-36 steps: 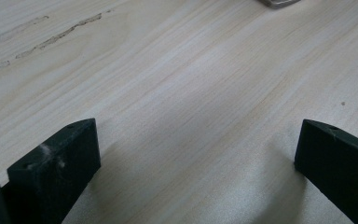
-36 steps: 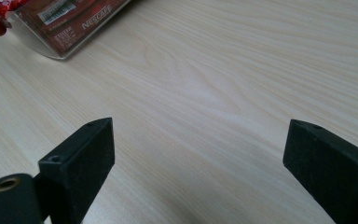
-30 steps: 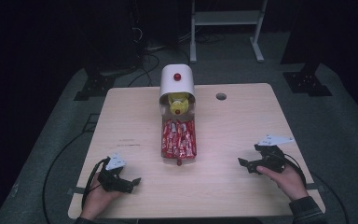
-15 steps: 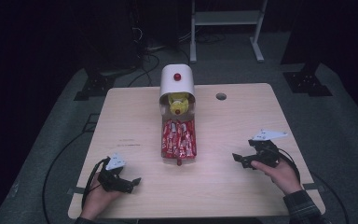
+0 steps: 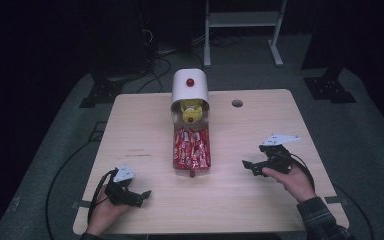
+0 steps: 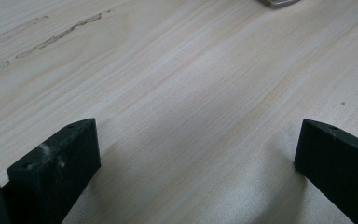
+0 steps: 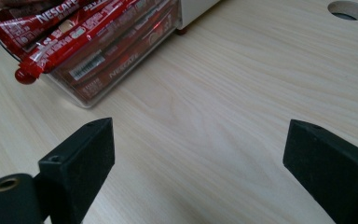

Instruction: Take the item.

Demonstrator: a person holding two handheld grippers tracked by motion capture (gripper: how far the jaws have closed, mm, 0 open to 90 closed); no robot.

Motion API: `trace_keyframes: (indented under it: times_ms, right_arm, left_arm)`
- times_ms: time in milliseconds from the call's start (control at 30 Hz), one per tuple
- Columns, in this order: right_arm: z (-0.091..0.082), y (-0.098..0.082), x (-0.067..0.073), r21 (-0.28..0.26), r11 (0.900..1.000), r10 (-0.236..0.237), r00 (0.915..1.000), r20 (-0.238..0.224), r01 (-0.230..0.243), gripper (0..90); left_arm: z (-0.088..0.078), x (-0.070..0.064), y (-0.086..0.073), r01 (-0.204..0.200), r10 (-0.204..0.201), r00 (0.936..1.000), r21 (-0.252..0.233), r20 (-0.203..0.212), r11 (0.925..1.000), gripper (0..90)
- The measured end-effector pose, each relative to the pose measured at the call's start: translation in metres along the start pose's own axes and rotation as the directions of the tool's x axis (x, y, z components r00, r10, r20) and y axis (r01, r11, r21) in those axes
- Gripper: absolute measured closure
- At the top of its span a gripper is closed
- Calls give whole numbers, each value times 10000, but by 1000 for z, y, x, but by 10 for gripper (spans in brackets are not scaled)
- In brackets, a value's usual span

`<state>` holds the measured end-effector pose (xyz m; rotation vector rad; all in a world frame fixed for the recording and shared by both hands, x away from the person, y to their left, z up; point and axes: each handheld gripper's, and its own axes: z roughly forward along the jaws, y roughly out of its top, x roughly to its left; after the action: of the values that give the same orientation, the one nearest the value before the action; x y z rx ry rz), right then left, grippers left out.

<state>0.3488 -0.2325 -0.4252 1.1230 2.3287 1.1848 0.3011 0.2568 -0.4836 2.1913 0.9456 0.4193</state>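
We see a clear drawer (image 5: pixel 192 149) packed with red sachets (image 7: pixel 70 32).
Both grippers, left gripper (image 5: pixel 141 195) and right gripper (image 5: pixel 248 166), gape wide over the table (image 5: pixel 260 200).

White round-topped dispenser (image 5: pixel 190 86) with red knob (image 5: pixel 190 82), at table's far middle. Clear drawer (image 5: pixel 192 150) pulled out toward near edge, packed with red Nescafe stick packets (image 5: pixel 192 146) lying lengthwise; small red knob (image 7: pixel 24 76) on drawer front. Yellow item (image 5: pixel 190 111) inside dispenser mouth, blurry.
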Motion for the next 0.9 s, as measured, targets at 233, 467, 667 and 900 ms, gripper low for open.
trace_keyframes:
  times_ms: [233, 467, 667, 900]
  right_arm:
    - [5, 6, 2, 57, 10000, -37, 9999, -128, 38, 80]
    - [11, 16, 5, -20, 10000, 21, 9995, -316, -21, 80]
    - [16, 22, 9, 41, 9999, -129, 9992, -390, 130, 80]
    - [21, 31, 14, -9, 9997, -237, 9984, -514, 237, 80]
  left_arm:
    - [0, 0, 0, -3, 3, 10000, 3, 0, 10000, 0]
    - [0, 0, 0, -4, 4, 10000, 3, 1, 10000, 0]
    - [0, 0, 0, -3, 3, 10000, -3, 2, 10000, 0]
    - [0, 0, 0, -6, 6, 10000, -5, 1, 10000, 0]
